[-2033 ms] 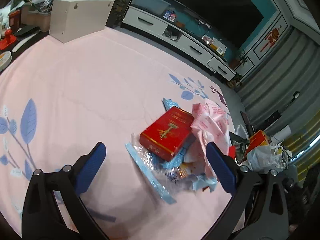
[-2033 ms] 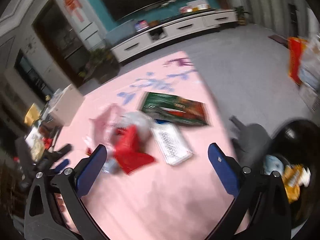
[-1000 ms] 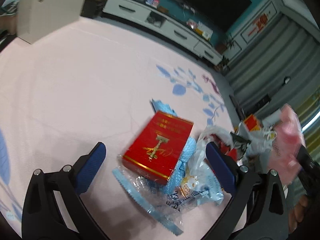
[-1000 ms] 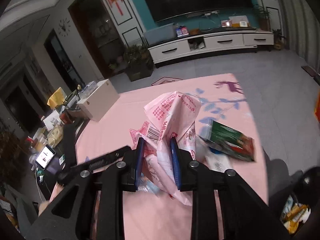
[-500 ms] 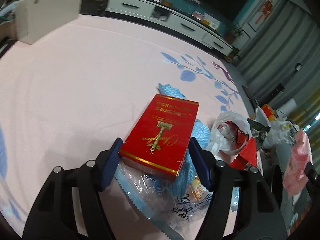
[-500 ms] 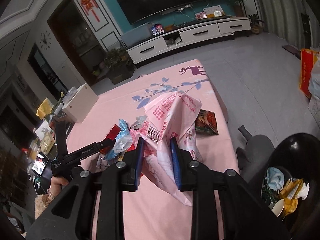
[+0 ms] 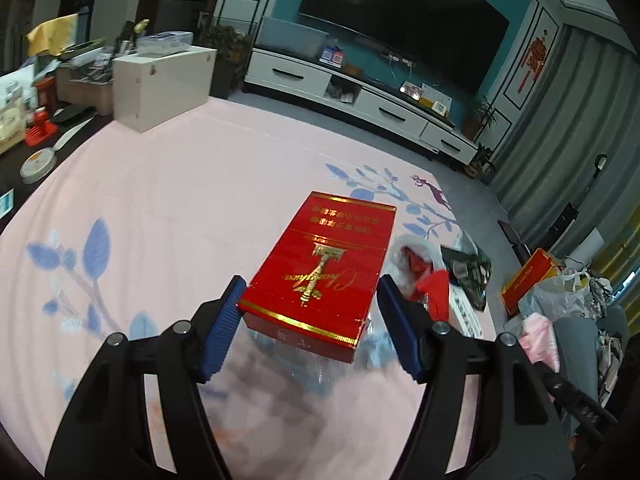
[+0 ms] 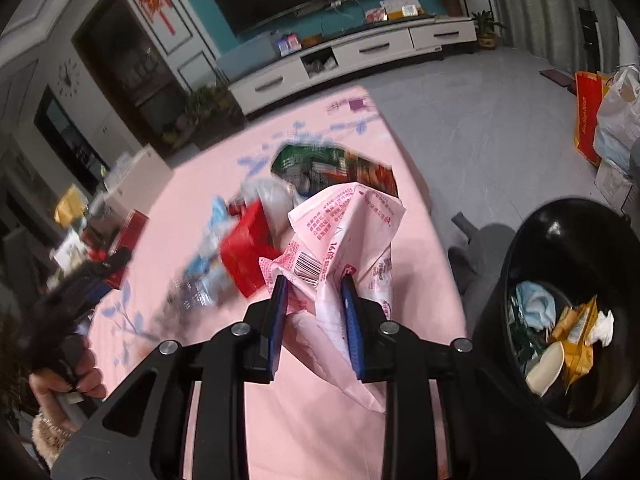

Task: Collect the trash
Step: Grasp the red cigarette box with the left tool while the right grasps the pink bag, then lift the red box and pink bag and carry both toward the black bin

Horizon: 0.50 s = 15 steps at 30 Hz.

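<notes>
My left gripper (image 7: 310,282) is shut on a red and gold box (image 7: 328,256), held slightly above the pink tablecloth (image 7: 160,200). Blurred clear wrappers (image 7: 304,360) lie below it. My right gripper (image 8: 315,280) is shut on a crumpled pink and white wrapper (image 8: 348,224), near the table's right edge. A black bin (image 8: 560,210) with trash inside stands on the floor to the right. More trash stays on the cloth: a green packet (image 8: 320,164), a red wrapper (image 8: 244,256) and blue and clear wrappers (image 8: 200,280).
A white box (image 7: 160,88) stands at the far left of the table, with clutter beyond it. Bags (image 7: 560,296) and an orange bag (image 8: 588,112) sit on the grey floor. A hand (image 8: 68,368) holds the left gripper at the right wrist view's left edge.
The left gripper closed on the red box and lifted it off the wrappers. The right gripper carried the pink wrapper down and toward the black bin.
</notes>
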Each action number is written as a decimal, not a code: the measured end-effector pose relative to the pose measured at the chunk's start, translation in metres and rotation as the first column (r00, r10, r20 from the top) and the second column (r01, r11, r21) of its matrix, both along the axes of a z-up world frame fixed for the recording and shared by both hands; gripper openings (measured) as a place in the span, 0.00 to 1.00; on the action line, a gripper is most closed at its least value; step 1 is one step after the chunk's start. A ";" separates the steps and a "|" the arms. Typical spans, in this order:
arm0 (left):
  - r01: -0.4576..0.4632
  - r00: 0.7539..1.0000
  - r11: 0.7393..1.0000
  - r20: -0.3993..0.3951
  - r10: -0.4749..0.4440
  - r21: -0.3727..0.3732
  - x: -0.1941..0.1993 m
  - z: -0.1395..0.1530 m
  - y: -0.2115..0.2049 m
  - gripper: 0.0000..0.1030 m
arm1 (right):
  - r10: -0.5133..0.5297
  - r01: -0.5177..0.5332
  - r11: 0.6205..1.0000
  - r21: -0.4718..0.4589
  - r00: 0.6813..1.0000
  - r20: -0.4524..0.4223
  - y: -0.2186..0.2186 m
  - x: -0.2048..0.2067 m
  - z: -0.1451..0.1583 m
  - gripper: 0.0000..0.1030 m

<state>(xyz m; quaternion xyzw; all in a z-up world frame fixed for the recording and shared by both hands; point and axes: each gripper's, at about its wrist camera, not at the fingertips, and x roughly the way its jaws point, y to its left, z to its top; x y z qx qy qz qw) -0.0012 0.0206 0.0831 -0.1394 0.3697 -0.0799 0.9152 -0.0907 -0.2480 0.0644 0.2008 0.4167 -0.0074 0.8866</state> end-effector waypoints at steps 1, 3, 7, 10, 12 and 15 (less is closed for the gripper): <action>-0.010 1.000 1.000 0.000 0.010 -0.006 -0.007 -0.002 0.000 0.66 | 0.011 -0.011 1.000 -0.010 1.000 -0.021 0.003 -0.002 -0.007 0.27; -0.025 1.000 0.999 -0.010 0.025 -0.024 -0.024 -0.009 0.002 0.66 | 0.024 -0.024 1.000 -0.009 0.998 -0.051 0.004 -0.005 -0.019 0.27; -0.013 1.000 1.000 -0.007 0.013 -0.007 -0.060 -0.019 -0.004 0.66 | 0.050 -0.050 0.999 -0.007 0.996 -0.073 0.012 -0.010 -0.031 0.27; -0.014 1.000 1.000 -0.016 0.015 0.027 -0.078 -0.029 -0.010 0.66 | 0.067 -0.069 0.997 -0.041 0.996 -0.067 0.020 -0.018 -0.032 0.27; -0.008 0.999 0.999 -0.043 0.010 0.032 -0.086 -0.037 -0.012 0.66 | 0.078 -0.079 0.997 -0.022 0.994 -0.076 0.020 -0.020 -0.036 0.27; -0.002 0.997 0.998 -0.076 0.006 0.055 -0.092 -0.048 -0.016 0.66 | 0.077 -0.077 0.997 -0.005 0.994 -0.082 0.019 -0.022 -0.039 0.27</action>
